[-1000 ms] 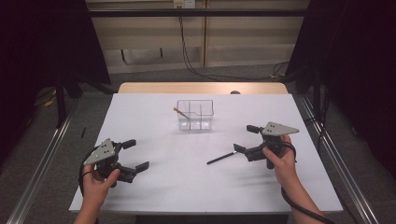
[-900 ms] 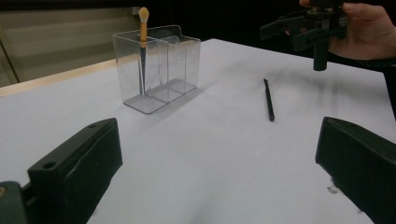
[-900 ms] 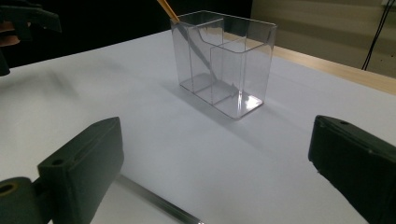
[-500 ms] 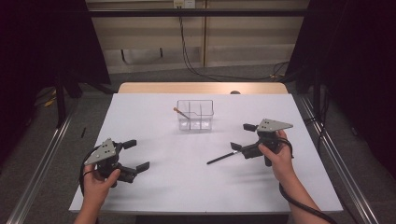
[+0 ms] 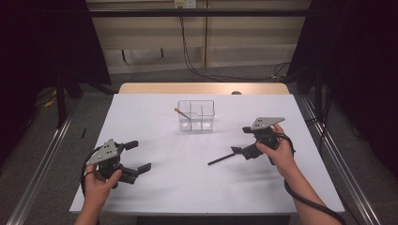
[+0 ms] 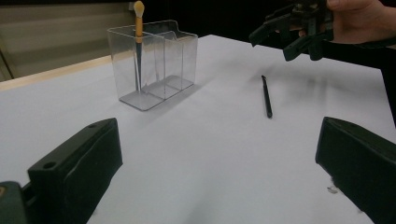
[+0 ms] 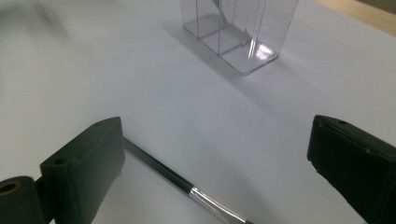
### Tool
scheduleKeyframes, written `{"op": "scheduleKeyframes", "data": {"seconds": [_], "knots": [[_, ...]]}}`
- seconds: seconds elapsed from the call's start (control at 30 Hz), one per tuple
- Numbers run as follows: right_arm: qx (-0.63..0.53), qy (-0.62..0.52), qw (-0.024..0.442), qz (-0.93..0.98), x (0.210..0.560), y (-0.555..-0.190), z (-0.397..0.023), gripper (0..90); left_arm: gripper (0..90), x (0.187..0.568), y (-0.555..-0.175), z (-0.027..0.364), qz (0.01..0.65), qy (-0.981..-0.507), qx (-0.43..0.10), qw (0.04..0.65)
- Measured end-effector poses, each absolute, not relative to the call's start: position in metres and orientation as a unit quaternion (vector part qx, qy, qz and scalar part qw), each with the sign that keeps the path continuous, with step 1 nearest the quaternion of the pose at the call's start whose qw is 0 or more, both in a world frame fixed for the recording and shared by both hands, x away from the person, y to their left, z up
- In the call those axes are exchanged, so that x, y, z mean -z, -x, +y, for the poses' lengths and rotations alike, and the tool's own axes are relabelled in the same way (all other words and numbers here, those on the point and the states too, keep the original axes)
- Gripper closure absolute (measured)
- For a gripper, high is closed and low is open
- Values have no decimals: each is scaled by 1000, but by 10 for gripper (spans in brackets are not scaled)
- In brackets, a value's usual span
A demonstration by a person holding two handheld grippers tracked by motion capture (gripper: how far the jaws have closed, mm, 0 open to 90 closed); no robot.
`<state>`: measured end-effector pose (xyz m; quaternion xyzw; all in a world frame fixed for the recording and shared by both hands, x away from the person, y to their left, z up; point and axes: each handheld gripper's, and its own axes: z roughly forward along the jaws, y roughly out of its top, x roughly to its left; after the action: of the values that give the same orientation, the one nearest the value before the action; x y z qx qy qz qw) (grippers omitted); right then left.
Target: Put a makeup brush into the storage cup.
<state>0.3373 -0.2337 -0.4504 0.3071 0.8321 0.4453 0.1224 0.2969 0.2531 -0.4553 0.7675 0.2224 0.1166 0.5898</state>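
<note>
One orange-tipped brush already stood in the clear organizer; the black brush lay on the tabletop beneath the gaping right claw, ungrasped; the left claw waited, spread apart.

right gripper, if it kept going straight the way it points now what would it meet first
Most likely the black brush lying on the white table, just below and between the open right gripper's jaws. Beyond it stands the clear organizer, though depth is hard to judge.
</note>
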Motion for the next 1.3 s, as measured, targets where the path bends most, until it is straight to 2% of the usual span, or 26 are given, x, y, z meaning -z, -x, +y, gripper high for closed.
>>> {"op": "scheduleKeyframes", "data": {"seconds": [0.27,0.5,1.3], "knots": [[-395,-307,91,861,446,-345,-232,35,4,456,-297,253,224,-768,-117,589],[-341,-298,92,887,442,-351,-233,34,4,456,-297,253,223,-770,-118,586],[-246,-271,59,929,452,-364,-217,134,4,457,-298,252,227,-767,-119,588]]}}
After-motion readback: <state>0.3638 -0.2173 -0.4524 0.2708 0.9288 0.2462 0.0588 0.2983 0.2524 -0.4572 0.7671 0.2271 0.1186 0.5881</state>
